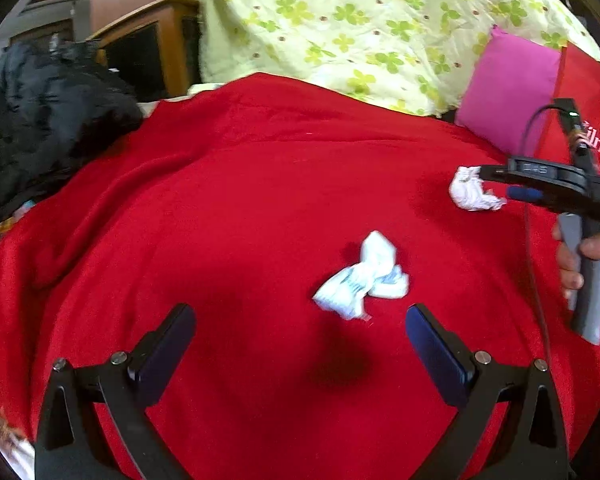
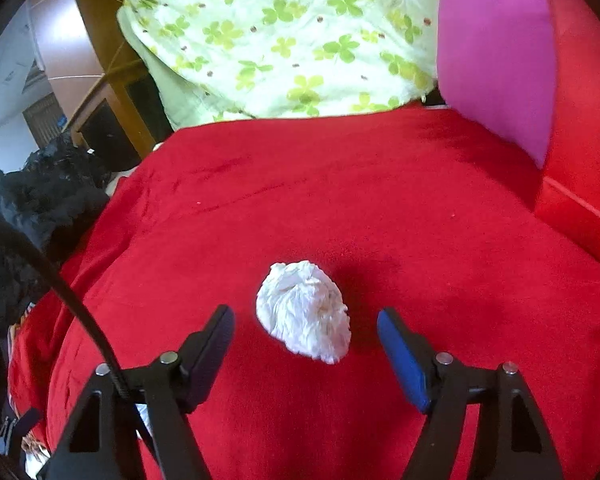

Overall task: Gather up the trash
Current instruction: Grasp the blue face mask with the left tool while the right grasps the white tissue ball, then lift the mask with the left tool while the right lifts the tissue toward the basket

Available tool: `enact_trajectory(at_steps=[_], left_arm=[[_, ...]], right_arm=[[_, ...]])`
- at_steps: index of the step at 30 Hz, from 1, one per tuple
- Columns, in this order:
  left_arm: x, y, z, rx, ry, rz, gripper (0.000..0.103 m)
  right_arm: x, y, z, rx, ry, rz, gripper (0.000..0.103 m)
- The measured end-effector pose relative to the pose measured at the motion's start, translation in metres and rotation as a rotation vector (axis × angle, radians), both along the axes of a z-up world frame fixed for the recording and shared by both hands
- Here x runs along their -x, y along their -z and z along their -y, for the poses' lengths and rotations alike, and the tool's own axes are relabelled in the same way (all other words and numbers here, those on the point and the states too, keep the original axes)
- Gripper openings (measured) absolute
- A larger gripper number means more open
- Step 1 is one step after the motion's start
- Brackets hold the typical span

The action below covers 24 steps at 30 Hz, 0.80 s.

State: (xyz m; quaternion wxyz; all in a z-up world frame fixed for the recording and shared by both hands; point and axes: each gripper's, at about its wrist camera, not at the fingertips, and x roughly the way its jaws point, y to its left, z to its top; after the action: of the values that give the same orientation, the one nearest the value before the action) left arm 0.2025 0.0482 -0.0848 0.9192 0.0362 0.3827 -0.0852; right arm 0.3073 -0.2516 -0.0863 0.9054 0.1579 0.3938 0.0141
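Observation:
A red blanket point(image 1: 240, 200) covers the bed. On it, just ahead of my left gripper point(image 1: 300, 314), lies a twisted white and pale-blue wrapper point(image 1: 364, 276). That gripper is open, with the wrapper a little right of centre and beyond its fingertips. Further right rests a crumpled white tissue ball point(image 1: 474, 192), where my right gripper point(image 1: 497, 182), held by a hand point(image 1: 592, 264), reaches it. In the right wrist view the tissue ball point(image 2: 300, 304) sits between the fingertips of my right gripper point(image 2: 304, 314); red blanket shows on both sides, so the pads do not press on it.
A green clover-print quilt point(image 1: 360, 20) lies at the back, with a pink pillow point(image 1: 508, 84) and a red bag with white lettering point(image 1: 596, 92) at the right. A black garment point(image 1: 40, 112) is heaped at the left, in front of a wooden cabinet point(image 1: 148, 40).

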Motion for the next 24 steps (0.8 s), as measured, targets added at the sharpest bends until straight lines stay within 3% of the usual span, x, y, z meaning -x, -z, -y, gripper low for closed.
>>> enact_trajectory(at_steps=[3, 8, 10, 14, 17, 19, 20, 24], left_arm=[[-0.014, 0.005, 0.009, 0.015, 0.042, -0.015, 0.103], [-0.038, 0.016, 0.020, 0.046, 0.098, -0.057, 0.103], [-0.047, 0.023, 0.023, 0.050, 0.110, -0.091, 0.096], [-0.059, 0.038, 0.027, 0.076, 0.151, -0.172, 0.060], [-0.057, 0.042, 0.028, 0.115, 0.168, -0.193, 0.051], [-0.053, 0.042, 0.030, 0.102, 0.178, -0.184, 0.036], [-0.050, 0.042, 0.029, 0.097, 0.188, -0.190, 0.022], [-0.043, 0.044, 0.029, 0.102, 0.199, -0.205, 0.020]], right_arm=[[-0.013, 0.007, -0.001, -0.003, -0.011, -0.020, 0.074], [-0.028, 0.027, -0.002, -0.011, -0.026, -0.085, 0.060], [-0.028, 0.030, -0.003, -0.017, -0.040, -0.085, 0.056], [-0.027, 0.028, -0.011, -0.002, -0.073, -0.079, 0.044], [-0.025, 0.026, -0.014, -0.004, -0.083, -0.074, 0.039], [-0.021, 0.023, -0.015, -0.020, -0.087, -0.067, 0.039], [-0.018, 0.021, -0.015, -0.031, -0.090, -0.061, 0.039], [-0.008, 0.011, -0.020, -0.050, -0.108, -0.041, 0.039]])
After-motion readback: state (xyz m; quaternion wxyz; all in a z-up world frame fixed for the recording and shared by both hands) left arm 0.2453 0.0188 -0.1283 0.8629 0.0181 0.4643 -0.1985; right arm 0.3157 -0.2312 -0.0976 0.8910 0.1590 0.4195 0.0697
